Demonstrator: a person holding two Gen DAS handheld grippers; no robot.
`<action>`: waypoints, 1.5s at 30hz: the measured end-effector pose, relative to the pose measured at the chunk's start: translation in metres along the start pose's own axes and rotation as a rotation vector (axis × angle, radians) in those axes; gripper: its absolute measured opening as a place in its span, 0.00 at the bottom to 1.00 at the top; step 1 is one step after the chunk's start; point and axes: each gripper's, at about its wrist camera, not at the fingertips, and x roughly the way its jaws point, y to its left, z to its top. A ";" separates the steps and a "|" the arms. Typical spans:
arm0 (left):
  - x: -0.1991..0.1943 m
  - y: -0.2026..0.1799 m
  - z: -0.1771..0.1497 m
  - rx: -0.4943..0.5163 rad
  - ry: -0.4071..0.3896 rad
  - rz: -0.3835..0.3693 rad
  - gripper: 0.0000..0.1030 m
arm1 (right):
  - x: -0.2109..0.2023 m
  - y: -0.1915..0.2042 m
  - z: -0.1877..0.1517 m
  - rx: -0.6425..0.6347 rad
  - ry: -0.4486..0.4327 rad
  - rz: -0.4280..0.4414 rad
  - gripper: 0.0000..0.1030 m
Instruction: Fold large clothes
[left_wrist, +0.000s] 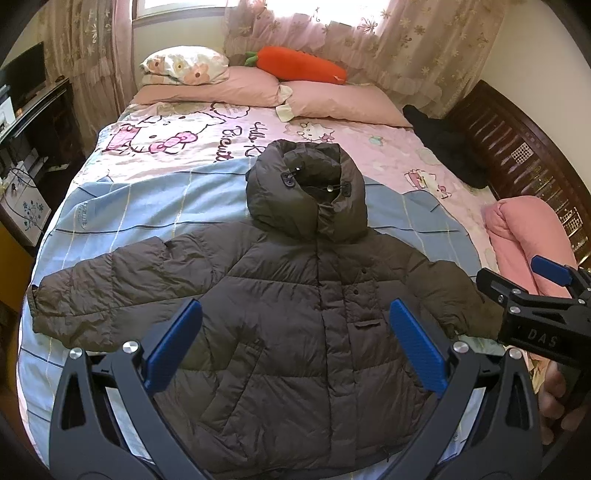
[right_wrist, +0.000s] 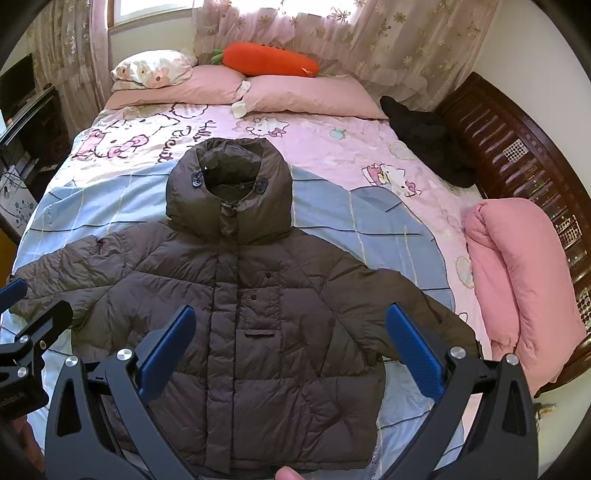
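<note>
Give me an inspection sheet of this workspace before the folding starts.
Surface: bed, pink cartoon sheet with a blue checked blanket over the near part.
Job's things: brown hooded jacket lies flat, front up, closed, both sleeves spread, hood toward the pillows.
Clutter: black garment and rolled pink quilt at the right edge; pillows and carrot plush at the head.
Grippers: left tool and right tool open, above the jacket's lower half, holding nothing.
Cables: wires by the desk, left of the bed.
Surroundings: curtained window, dark wooden bed frame on the right, monitor on the left.
</note>
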 end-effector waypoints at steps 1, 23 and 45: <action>0.000 -0.001 0.000 0.002 -0.001 0.001 0.98 | 0.001 0.000 0.001 0.000 0.000 0.001 0.99; 0.241 0.021 0.094 -0.037 -0.021 0.105 0.98 | 0.272 -0.026 0.131 0.274 0.098 0.052 0.98; 0.405 0.043 0.175 -0.241 -0.007 0.127 0.13 | 0.434 0.002 0.187 0.392 0.205 0.283 0.18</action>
